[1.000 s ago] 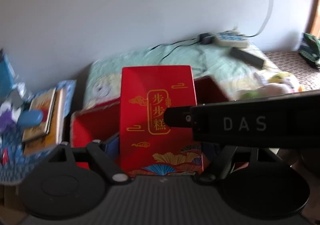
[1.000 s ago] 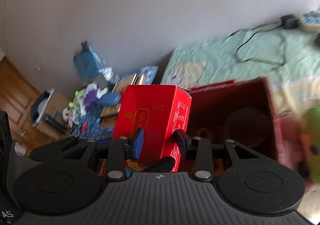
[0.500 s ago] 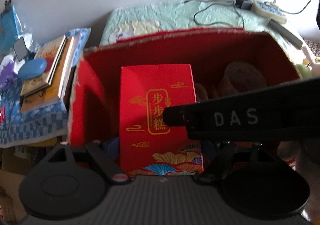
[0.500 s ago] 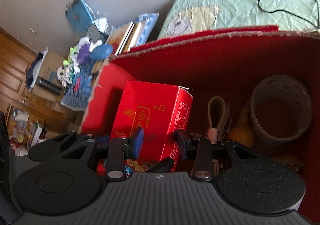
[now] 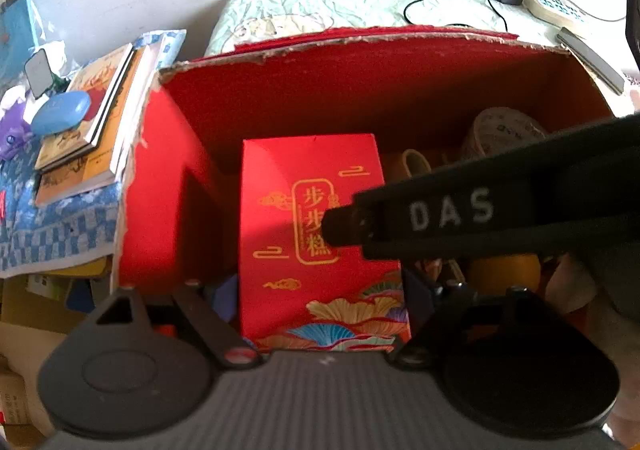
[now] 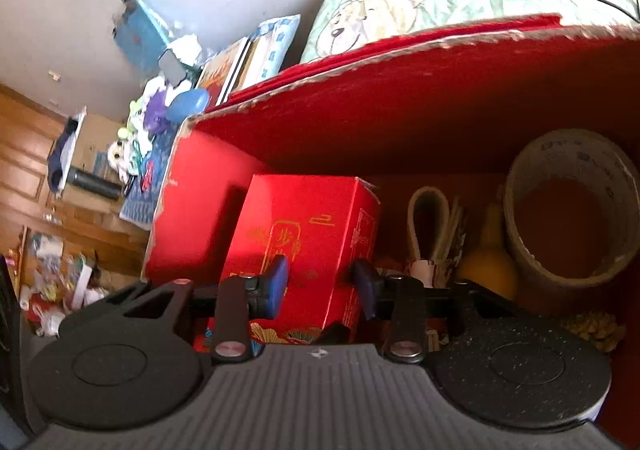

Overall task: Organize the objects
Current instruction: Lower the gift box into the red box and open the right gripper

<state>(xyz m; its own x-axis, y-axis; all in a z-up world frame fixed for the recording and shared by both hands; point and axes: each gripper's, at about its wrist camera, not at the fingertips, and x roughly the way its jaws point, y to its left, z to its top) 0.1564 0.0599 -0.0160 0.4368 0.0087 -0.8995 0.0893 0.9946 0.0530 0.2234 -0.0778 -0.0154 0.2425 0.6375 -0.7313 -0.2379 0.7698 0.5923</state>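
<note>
A small red gift box (image 5: 316, 234) with gold lettering stands inside the left part of a big open red carton (image 5: 360, 90). My left gripper (image 5: 320, 298) is shut on the small box, one finger on each side. My right gripper (image 6: 320, 286) has its blue-padded fingers (image 6: 274, 282) astride the box's near corner (image 6: 304, 250), with a gap at the pads, so it looks open. The right gripper's black body marked DAS (image 5: 460, 210) crosses the left wrist view.
Inside the carton (image 6: 400, 98) lie a tape roll (image 6: 568, 210), a yellow gourd (image 6: 488, 266) and a strap loop (image 6: 426, 218). A stack of books (image 5: 92, 122) and a blue case (image 5: 60, 114) sit left of it. A bed with cables (image 5: 440, 2) lies behind.
The small red box has gone down from above the carton into its left part, held by the left gripper. The right gripper's fingers have spread apart from the box.
</note>
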